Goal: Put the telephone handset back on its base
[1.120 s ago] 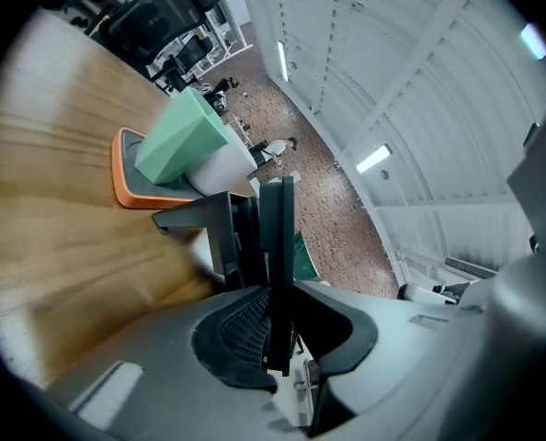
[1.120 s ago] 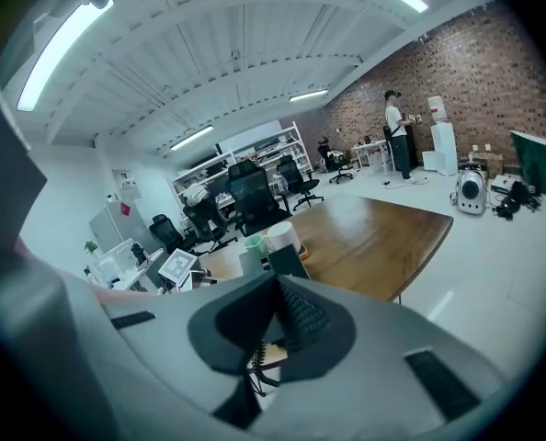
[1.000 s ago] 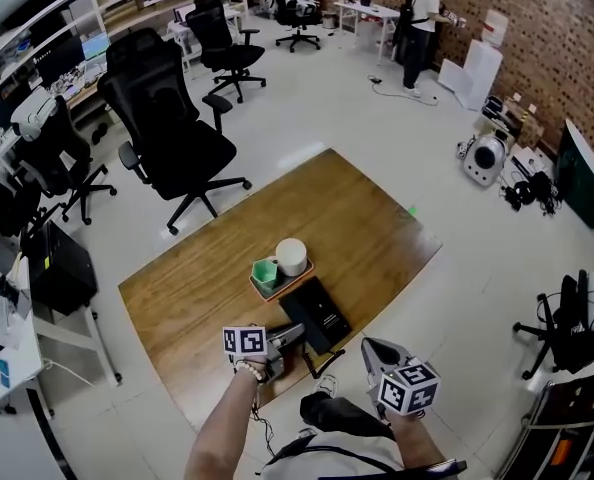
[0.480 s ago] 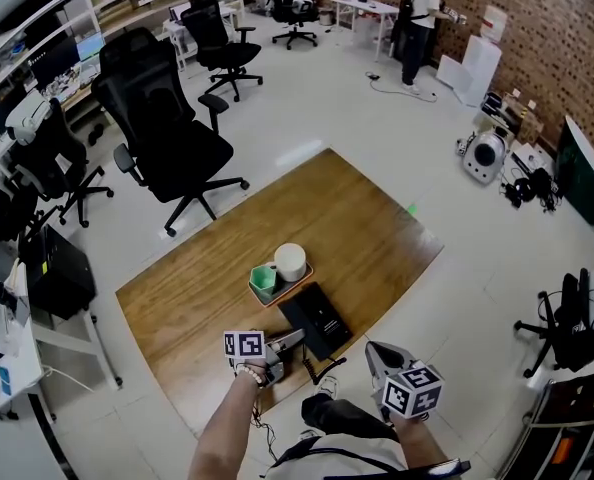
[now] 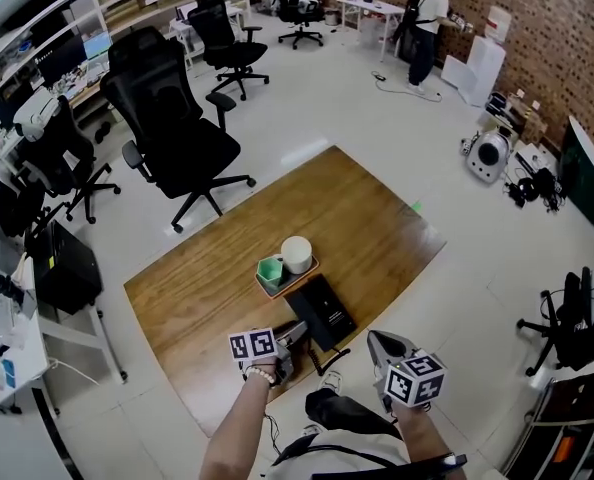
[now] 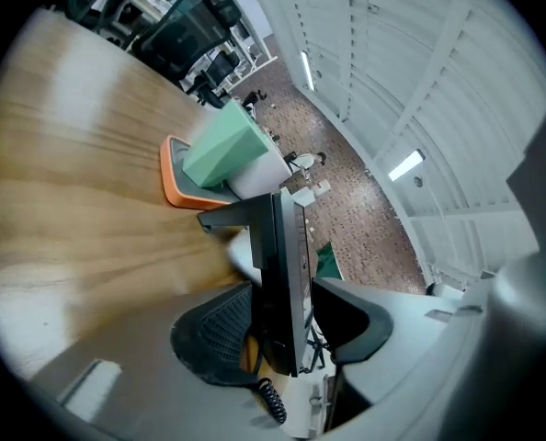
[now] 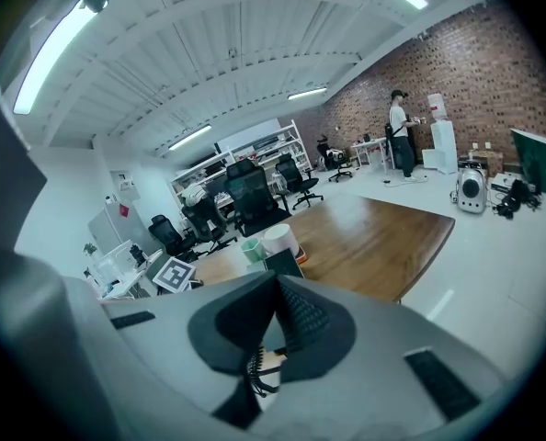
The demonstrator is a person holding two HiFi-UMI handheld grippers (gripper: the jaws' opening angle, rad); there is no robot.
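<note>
The black telephone base [image 5: 320,311] lies on the wooden table [image 5: 367,218] near its front edge. My left gripper [image 5: 282,342] is at the base's near left end. In the left gripper view the black handset [image 6: 282,237] stands edge-on between the jaws of the left gripper [image 6: 278,290]. Those jaws are opening, and a sliver of wood shows beside the left pad [image 6: 213,333]. The coiled cord [image 6: 273,404] hangs below. My right gripper [image 5: 385,346] hovers off the table's front corner; in its own view the right gripper [image 7: 278,283] is shut on nothing.
An orange tray [image 5: 277,286] with a green cup [image 5: 270,271] and a white cup [image 5: 297,253] sits just behind the phone. Black office chairs [image 5: 177,138] stand beyond the table's left side. A person [image 5: 424,28] works at a far bench.
Both grippers stay almost where they were, the left one at the phone's near end. The head view has shifted slightly.
</note>
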